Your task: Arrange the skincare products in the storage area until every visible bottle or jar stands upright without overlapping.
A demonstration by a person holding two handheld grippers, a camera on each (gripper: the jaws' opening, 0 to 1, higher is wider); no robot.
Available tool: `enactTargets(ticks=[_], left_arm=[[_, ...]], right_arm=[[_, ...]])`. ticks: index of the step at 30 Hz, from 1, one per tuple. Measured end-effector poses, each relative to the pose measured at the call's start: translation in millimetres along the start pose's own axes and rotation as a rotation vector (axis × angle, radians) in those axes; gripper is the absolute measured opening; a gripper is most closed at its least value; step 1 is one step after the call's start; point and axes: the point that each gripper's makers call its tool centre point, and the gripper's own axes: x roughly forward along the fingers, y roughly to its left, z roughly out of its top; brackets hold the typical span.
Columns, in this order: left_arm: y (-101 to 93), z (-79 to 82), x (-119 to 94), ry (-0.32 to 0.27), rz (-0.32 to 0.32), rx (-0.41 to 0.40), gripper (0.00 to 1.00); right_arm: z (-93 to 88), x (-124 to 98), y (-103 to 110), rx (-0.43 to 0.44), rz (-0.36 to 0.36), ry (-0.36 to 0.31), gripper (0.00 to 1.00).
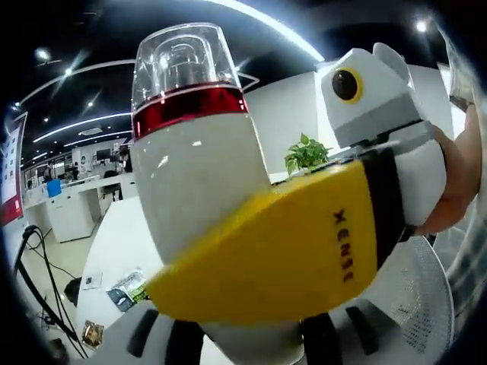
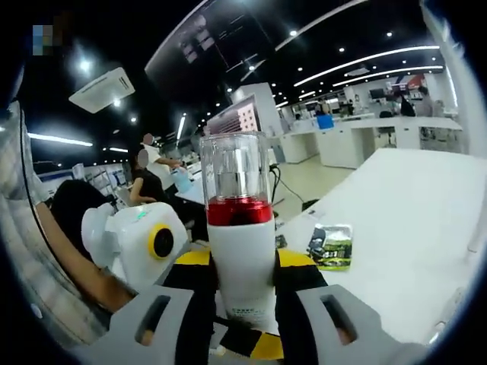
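Observation:
A white bottle (image 1: 199, 175) with a red band and a clear cap is held upright in the air, above a white table (image 1: 114, 236). In the left gripper view it fills the centre, its base between my left gripper's (image 1: 251, 341) grey jaws, which press on it. The right gripper's yellow finger (image 1: 289, 258) lies across the bottle's lower front. In the right gripper view the bottle (image 2: 242, 243) rises between my right gripper's (image 2: 243, 312) jaws, shut on its base. The left gripper's yellow-and-black fingers (image 2: 295, 260) flank the bottle from the far side.
A green sachet (image 2: 331, 247) lies on the table (image 2: 396, 228), and packets (image 1: 129, 287) lie near the table's edge. Black cables (image 1: 38, 281) run over the floor. A potted plant (image 1: 307, 154) stands behind. A person's arm (image 2: 76, 266) is close at the left; seated people (image 2: 148, 182) are further back.

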Motion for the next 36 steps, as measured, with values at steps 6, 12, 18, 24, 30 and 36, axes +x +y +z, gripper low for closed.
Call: enactTargets(ticks=[6,12,18,24,30,36], left_arm=[[3.1,-2.3,-2.1,0.019,0.009,-0.047,0.42],[0.3,-10.7,-6.1,0.071,-0.029,-0.12,0.37],[-9.7,-17.8,-7.5,0.12,-0.084,-0.17,0.36],[-15.6,-16.9,-9.0,0.13,-0.135,-0.231,0.33],[-19.9,-14.8,-11.1,0.13,-0.168,-0.264,0.33],[-23.4,-7.5,-13.3,0.108,-0.214,-0.339,0.33]], right_arm=[[-2.6,-1.8,-4.7,-0.006,-0.071,0.006,0.26],[-12.0,-1.5,-4.7,-0.023,-0.126,0.038,0.27],[-21.0,-4.4,-9.6,0.02,-0.124,0.085,0.28],[-23.3,-9.3,-12.8,0.067,-0.086,0.113,0.29],[-22.0,-12.6,-10.1,0.131,-0.06,0.087,0.3],[-16.5,-17.4,-6.6,0.177,0.003,0.058,0.33]])
